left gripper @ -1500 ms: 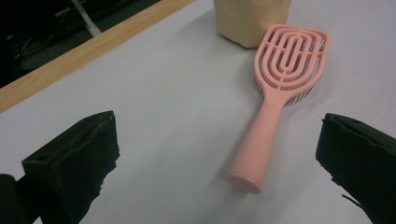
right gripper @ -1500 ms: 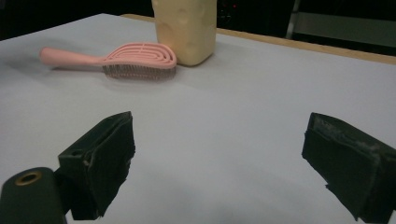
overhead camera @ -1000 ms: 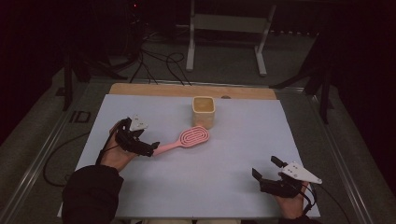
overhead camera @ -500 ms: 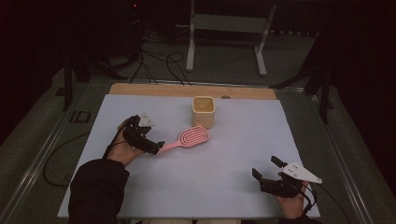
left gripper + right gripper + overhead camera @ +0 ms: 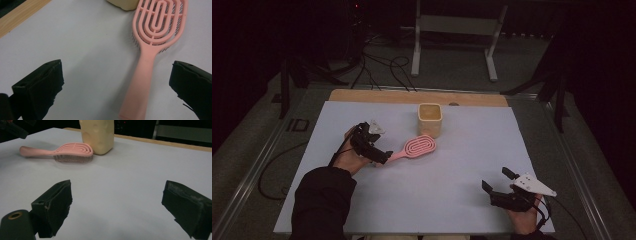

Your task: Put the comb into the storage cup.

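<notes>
A pink vented hairbrush (image 5: pixel 414 148) lies bristles down on the white table, its head toward a cream cup (image 5: pixel 430 119). My left gripper (image 5: pixel 377 156) hovers at the handle end, open, with the handle (image 5: pixel 140 82) lying between its jaws but untouched. In the right gripper view the brush (image 5: pixel 62 152) and the cup (image 5: pixel 98 135) sit far ahead. My right gripper (image 5: pixel 498 186) rests near the table's front right edge, open with nothing between its fingers.
The white table sheet (image 5: pixel 462 165) ends at a wooden strip (image 5: pixel 412 97) along the back. Metal rails run down both sides. A stand with cables sits on the dark floor behind the table.
My left gripper has moved right and forward, bringing its open jaws around the brush handle's end. The brush, cup and right gripper have stayed put.
</notes>
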The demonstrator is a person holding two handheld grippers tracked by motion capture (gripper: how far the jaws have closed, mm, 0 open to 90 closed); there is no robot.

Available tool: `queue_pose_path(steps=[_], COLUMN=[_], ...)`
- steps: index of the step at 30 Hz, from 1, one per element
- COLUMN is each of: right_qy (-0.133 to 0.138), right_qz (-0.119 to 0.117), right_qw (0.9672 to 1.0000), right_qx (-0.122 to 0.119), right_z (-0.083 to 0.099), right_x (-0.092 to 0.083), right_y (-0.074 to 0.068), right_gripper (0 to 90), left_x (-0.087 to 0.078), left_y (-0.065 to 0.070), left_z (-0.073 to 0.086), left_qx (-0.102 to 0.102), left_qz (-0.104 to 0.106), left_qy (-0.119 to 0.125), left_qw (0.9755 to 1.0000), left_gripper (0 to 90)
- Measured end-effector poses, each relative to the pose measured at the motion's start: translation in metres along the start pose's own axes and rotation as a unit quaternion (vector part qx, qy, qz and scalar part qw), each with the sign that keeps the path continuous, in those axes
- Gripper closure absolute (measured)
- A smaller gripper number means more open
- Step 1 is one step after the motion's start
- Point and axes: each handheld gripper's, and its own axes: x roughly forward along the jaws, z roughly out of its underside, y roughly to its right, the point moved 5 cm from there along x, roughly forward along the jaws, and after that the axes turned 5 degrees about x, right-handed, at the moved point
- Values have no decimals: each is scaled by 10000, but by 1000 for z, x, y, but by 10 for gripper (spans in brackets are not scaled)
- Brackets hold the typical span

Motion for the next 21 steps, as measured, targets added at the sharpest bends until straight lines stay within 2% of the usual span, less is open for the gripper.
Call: queue_pose_path(steps=[21], right_qy=[-35], right_qz=[-20], right_qw=[10000], right_qx=[26], right_z=[0], right_x=[1], right_y=[0], right_gripper=[91], left_x=[28], left_y=[6], left_z=[-10], left_qx=[147], left_qz=[201], left_qy=[-458], left_qw=[9986], left_gripper=[0])
